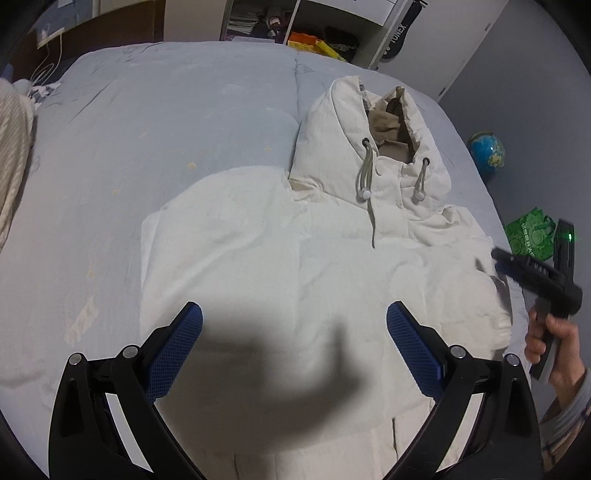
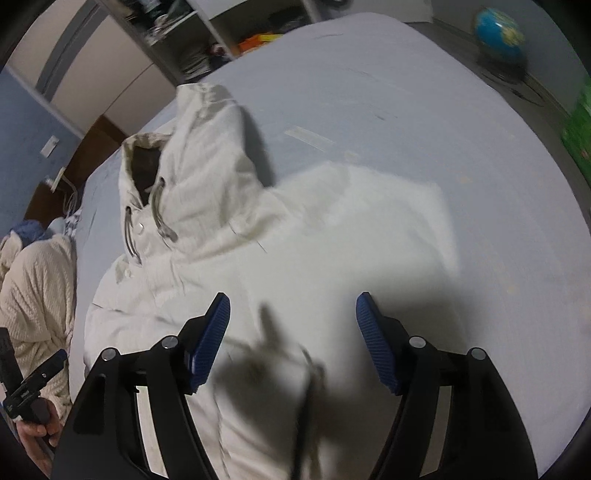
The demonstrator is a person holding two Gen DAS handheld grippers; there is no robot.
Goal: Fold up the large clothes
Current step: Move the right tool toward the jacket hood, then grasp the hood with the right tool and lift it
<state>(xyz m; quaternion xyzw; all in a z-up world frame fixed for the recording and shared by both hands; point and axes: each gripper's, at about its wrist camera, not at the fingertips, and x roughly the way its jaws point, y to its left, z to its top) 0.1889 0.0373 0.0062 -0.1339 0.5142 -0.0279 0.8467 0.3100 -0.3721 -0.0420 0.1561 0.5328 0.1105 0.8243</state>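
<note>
A large cream hooded jacket lies flat on the pale blue bed, its hood toward the far side and both sleeves folded in over the body. My left gripper hovers open above the jacket's chest, nothing between its blue pads. In the right wrist view the same jacket spreads below my right gripper, whose jaws stand wide apart and empty over the folded sleeve. The right gripper also shows at the jacket's right edge in the left wrist view, held by a hand.
A cream knitted blanket lies on the bed at the left. A globe and a green bag sit on the floor beyond the bed's right edge. Shelves stand behind the bed.
</note>
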